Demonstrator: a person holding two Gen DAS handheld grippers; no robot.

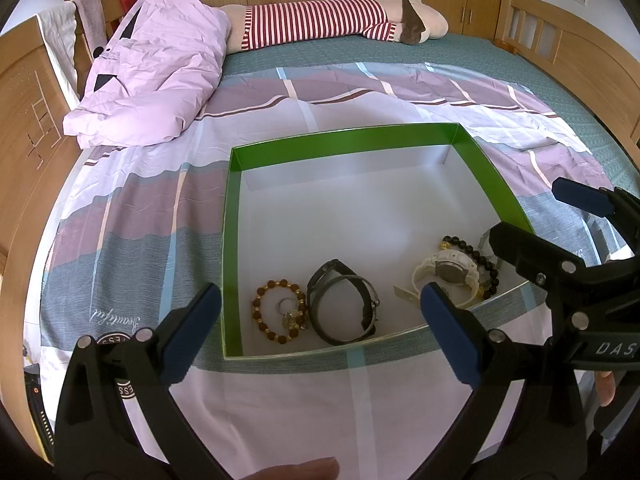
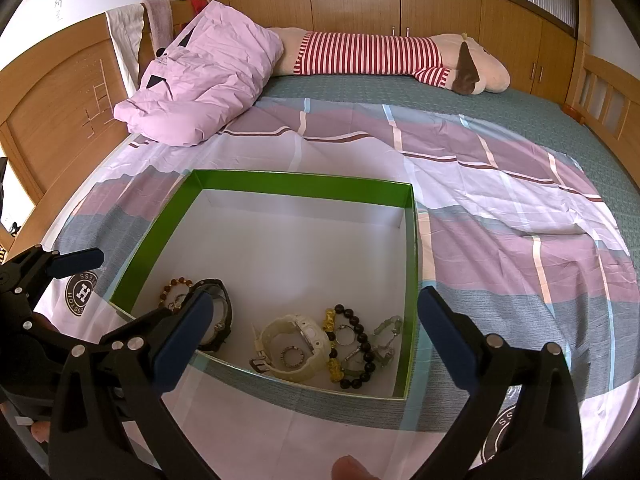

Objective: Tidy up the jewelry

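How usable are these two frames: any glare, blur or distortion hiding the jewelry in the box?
Left wrist view: strong fisheye bending of the bed edges, dark corner vignette; the green box is sharp, and the right gripper covers part of the black bead bracelet. Right wrist view: same bending; even daylight, no glare; the white watch is crisp, and a finger pad hides part of the black watch.

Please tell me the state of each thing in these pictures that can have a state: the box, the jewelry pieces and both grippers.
Green box: open, no lid, resting on the bed sheet.
White watch: inside the box, strap unbuckled.
Black watch: inside the box, strap closed in a loop.
Brown bead bracelet: inside the box, lying flat.
Black bead bracelet: inside the box, beside the white watch.
Left gripper: open, empty.
Right gripper: open, empty.
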